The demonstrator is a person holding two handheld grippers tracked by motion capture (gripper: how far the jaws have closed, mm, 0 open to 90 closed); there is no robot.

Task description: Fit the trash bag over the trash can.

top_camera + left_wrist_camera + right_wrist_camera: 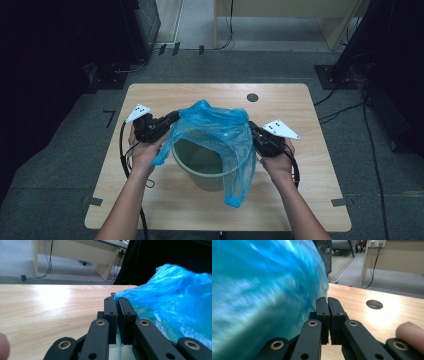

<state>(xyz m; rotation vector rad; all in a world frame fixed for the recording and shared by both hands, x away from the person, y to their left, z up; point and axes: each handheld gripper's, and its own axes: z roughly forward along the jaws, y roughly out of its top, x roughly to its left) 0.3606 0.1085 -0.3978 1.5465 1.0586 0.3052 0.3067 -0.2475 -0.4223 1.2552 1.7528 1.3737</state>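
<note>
A thin blue plastic bag (215, 125) is stretched over a green bucket (200, 167) that stands in the middle of the wooden table (150, 200). My left gripper (175, 116) grips the bag's left edge, and my right gripper (251, 126) grips its right edge. In the left gripper view the jaws are together, and the left gripper (117, 300) pinches a corner of the bag (175, 302). In the right gripper view the right gripper (327, 300) is closed on the blurred bag (262, 290), which billows to its left. One loose end of the bag hangs down the bucket's front.
A round hole (252, 97) sits in the tabletop behind the bucket, also seen as the hole (374, 304) in the right gripper view. Grey carpet surrounds the table. A light wooden desk (280, 10) and floor cables (345, 107) lie beyond, with dark stands at both sides.
</note>
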